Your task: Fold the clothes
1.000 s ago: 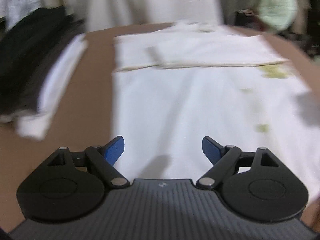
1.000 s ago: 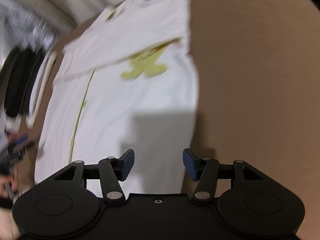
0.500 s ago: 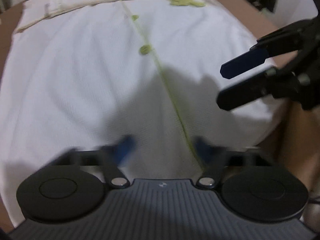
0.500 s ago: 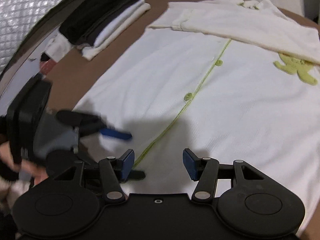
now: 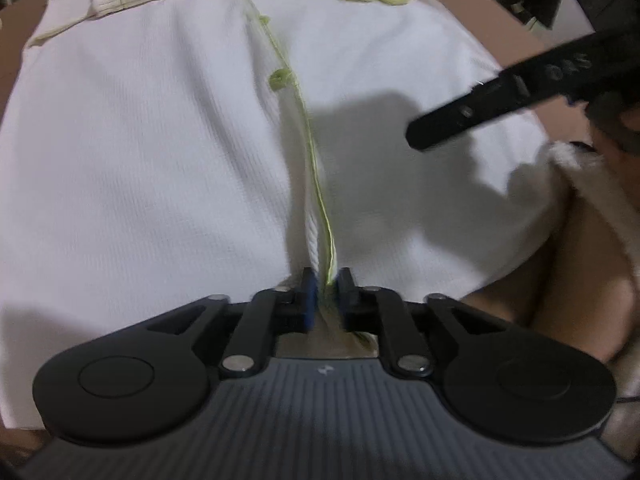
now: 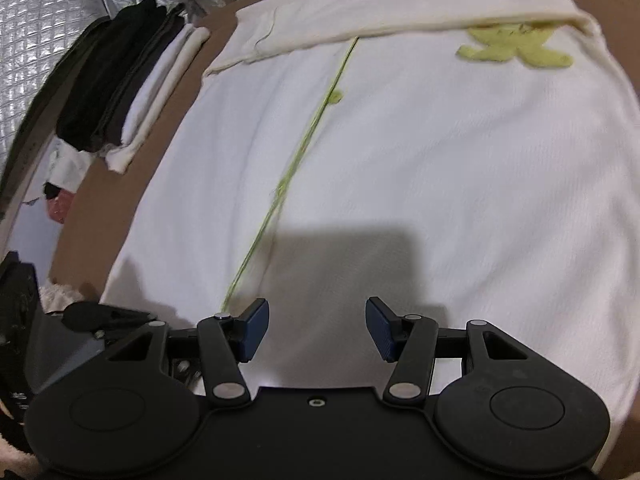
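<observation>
A white button-front shirt (image 5: 160,152) lies flat on the brown table, its sleeves folded across the top. A green seam (image 5: 310,148) with green buttons runs down its middle, and a green patch (image 6: 516,50) sits near the far right. My left gripper (image 5: 325,284) is shut on the near hem, right at the green seam, and the cloth puckers up between its fingers. My right gripper (image 6: 318,330) is open just above the hem, to the right of the seam, holding nothing. One of its fingers (image 5: 500,104) reaches in from the right in the left wrist view.
A stack of folded dark and white clothes (image 6: 120,92) lies along the table's left side. Bare brown table (image 6: 100,192) shows between the stack and the shirt. Silver quilted material (image 6: 32,40) hangs behind. A fluffy pale sleeve (image 5: 592,184) is at the right edge.
My left gripper came down to the hem and went from open to shut on the cloth at the green seam. The right gripper moved closer over the hem and stayed open.
</observation>
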`<state>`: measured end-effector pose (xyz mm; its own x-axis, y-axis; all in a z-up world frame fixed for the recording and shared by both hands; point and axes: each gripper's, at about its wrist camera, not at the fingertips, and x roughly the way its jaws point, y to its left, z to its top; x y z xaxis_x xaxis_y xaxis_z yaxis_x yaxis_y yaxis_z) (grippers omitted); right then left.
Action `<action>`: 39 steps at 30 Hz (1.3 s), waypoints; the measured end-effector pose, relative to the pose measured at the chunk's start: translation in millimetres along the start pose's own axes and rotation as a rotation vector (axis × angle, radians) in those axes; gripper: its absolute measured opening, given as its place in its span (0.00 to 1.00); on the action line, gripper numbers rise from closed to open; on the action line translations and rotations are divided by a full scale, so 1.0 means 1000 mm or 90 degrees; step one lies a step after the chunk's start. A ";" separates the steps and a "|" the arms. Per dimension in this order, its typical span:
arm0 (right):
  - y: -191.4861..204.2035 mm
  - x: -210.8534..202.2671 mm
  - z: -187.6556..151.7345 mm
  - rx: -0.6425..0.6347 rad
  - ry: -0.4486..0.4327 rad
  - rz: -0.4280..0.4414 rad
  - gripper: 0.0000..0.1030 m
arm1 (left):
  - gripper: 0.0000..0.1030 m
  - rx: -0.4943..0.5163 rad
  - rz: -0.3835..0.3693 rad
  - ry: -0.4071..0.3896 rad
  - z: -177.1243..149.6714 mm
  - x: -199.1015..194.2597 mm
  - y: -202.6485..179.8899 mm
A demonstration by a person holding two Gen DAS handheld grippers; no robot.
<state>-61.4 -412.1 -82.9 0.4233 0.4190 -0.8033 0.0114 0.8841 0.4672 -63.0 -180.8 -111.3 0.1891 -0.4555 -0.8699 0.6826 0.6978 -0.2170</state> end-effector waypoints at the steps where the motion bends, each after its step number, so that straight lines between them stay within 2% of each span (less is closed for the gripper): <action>1: -0.003 -0.009 0.003 -0.006 -0.006 -0.005 0.57 | 0.67 0.013 -0.005 -0.002 0.000 -0.008 -0.002; 2: -0.006 -0.018 0.007 -0.014 -0.008 -0.009 0.57 | 0.72 0.027 -0.011 -0.005 -0.001 -0.017 -0.003; 4: -0.017 -0.038 0.016 -0.035 0.000 -0.014 0.58 | 0.78 0.049 0.009 -0.033 -0.001 -0.040 -0.002; 5: -0.023 -0.048 0.021 -0.046 0.011 -0.015 0.58 | 0.82 0.042 0.033 -0.036 -0.001 -0.047 0.005; 7: -0.040 -0.061 0.030 -0.062 0.054 -0.015 0.58 | 0.96 0.014 0.090 -0.033 0.002 -0.059 0.023; 11: -0.074 -0.063 0.035 -0.038 0.129 -0.018 0.58 | 0.96 -0.109 0.185 0.031 0.007 -0.059 0.094; 14: -0.099 -0.055 0.032 0.007 0.172 -0.016 0.58 | 0.96 -0.220 0.220 0.062 0.003 -0.065 0.145; 16: -0.115 -0.050 0.031 0.038 0.201 -0.015 0.58 | 0.96 -0.319 0.216 0.073 -0.001 -0.064 0.167; 17: -0.124 -0.047 0.030 0.053 0.216 -0.014 0.58 | 0.96 -0.361 0.192 0.083 -0.004 -0.063 0.174; 19: -0.140 -0.042 0.028 0.083 0.245 -0.013 0.58 | 0.96 -0.394 0.106 0.124 -0.010 -0.051 0.182; 20: -0.148 -0.039 0.027 0.099 0.259 -0.012 0.58 | 0.96 -0.390 0.085 0.142 -0.011 -0.044 0.183; 24: -0.148 -0.028 0.024 0.083 0.301 0.014 0.61 | 0.97 -0.339 0.120 0.173 -0.009 -0.031 0.180; 29: -0.140 -0.013 0.020 0.044 0.349 0.053 0.64 | 0.97 -0.318 0.169 0.157 -0.005 -0.035 0.197; 31: -0.137 -0.007 0.018 0.029 0.368 0.068 0.54 | 0.99 -0.347 0.156 0.142 -0.009 -0.036 0.206; 33: -0.134 -0.001 0.016 0.013 0.387 0.084 0.26 | 0.98 -0.358 0.143 0.123 -0.012 -0.037 0.209; 35: -0.131 0.005 0.014 -0.002 0.406 0.100 0.17 | 0.82 -0.314 0.147 0.096 -0.012 -0.040 0.201; 37: -0.124 0.004 0.014 -0.026 0.399 0.106 0.10 | 0.34 -0.238 0.182 0.045 -0.013 -0.047 0.179; 39: -0.116 -0.001 0.015 -0.054 0.378 0.109 0.07 | 0.05 -0.177 0.203 0.008 -0.012 -0.054 0.161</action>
<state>-49.5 -518.1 -130.3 -0.1637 0.5777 -0.7997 -0.0945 0.7977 0.5956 27.9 -37.2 -105.0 0.3501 -0.1865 -0.9180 0.3750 0.9259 -0.0452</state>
